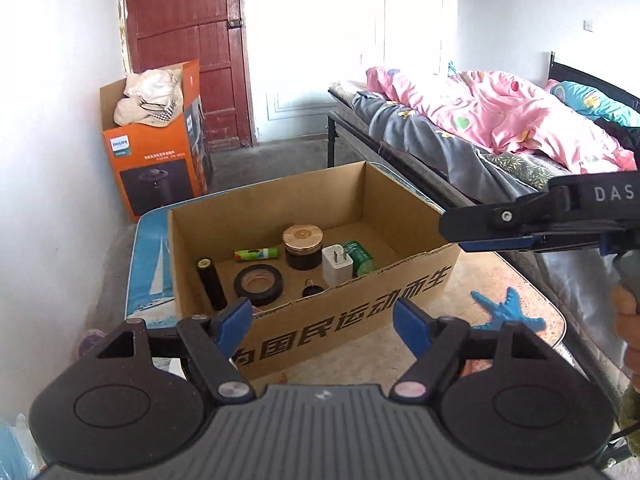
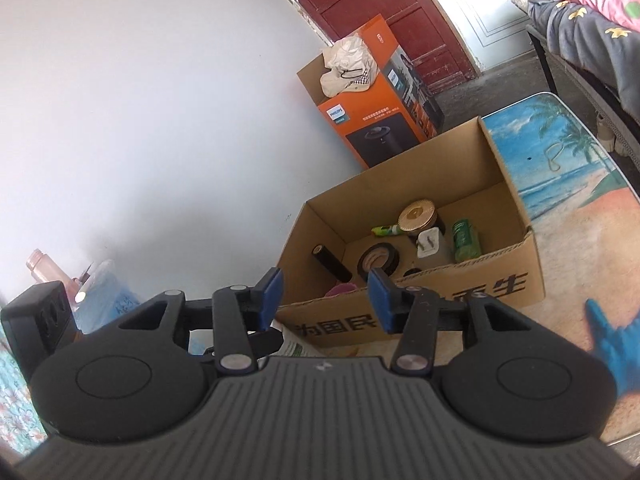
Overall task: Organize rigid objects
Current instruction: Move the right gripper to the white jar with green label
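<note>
An open cardboard box (image 1: pixel 360 304) (image 2: pixel 440 312) stands on a beach-print table (image 2: pixel 560 152). It holds a gold-lidded jar (image 1: pixel 303 246), a white charger (image 1: pixel 337 266), a green bottle (image 1: pixel 360 258), a black tape roll (image 1: pixel 258 284), a black cylinder (image 1: pixel 211 284) and a green tube (image 1: pixel 256 255). A blue toy plane (image 1: pixel 506 312) (image 2: pixel 608 344) lies on the table right of the box. My left gripper (image 1: pixel 322 320) hangs open before the box's front wall, holding nothing. My right gripper (image 2: pixel 326 298) is also open and holds nothing; from the side its fingers (image 1: pixel 488 236) show over the box's right corner.
An orange appliance carton (image 1: pixel 160 160) with a cloth hat on top stands by the red door (image 1: pixel 188 40). A bed with a pink quilt (image 1: pixel 500 120) runs along the right. A black power strip (image 2: pixel 36 320), a pink bottle (image 2: pixel 40 268) and a blue bag (image 2: pixel 104 292) sit left of the box.
</note>
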`<act>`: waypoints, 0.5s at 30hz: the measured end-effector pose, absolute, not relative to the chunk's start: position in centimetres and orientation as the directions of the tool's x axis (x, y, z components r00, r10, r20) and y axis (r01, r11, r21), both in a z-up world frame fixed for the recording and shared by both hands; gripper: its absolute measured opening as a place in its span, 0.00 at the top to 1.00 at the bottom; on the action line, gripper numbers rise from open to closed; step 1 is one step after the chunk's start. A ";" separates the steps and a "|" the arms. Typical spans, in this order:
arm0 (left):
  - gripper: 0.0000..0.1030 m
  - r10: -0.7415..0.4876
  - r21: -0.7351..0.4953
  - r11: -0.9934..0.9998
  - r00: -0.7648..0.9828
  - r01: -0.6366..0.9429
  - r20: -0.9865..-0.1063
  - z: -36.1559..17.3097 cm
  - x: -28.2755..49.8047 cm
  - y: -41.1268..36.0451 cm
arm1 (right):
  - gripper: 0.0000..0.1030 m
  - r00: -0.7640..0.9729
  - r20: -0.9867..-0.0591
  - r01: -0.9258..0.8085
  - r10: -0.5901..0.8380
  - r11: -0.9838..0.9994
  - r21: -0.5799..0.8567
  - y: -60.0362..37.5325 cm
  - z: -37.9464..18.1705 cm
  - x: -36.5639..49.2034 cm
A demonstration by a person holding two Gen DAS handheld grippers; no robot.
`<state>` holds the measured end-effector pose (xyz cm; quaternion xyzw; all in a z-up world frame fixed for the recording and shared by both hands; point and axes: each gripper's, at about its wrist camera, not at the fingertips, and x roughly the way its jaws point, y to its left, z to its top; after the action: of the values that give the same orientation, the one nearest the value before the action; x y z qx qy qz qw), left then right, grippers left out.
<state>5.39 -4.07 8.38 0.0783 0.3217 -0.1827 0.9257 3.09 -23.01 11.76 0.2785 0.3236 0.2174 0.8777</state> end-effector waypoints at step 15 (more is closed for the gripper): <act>0.21 -0.125 0.071 0.976 0.793 0.207 -0.596 3.8 5.5 1.6 | 0.53 0.570 -0.544 -0.264 0.615 0.764 0.588 -11.6 10.6 7.2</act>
<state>5.46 1.62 3.76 0.0663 0.3094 -0.0879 0.9445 7.18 -11.56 10.57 0.2279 0.3860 0.2567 0.8563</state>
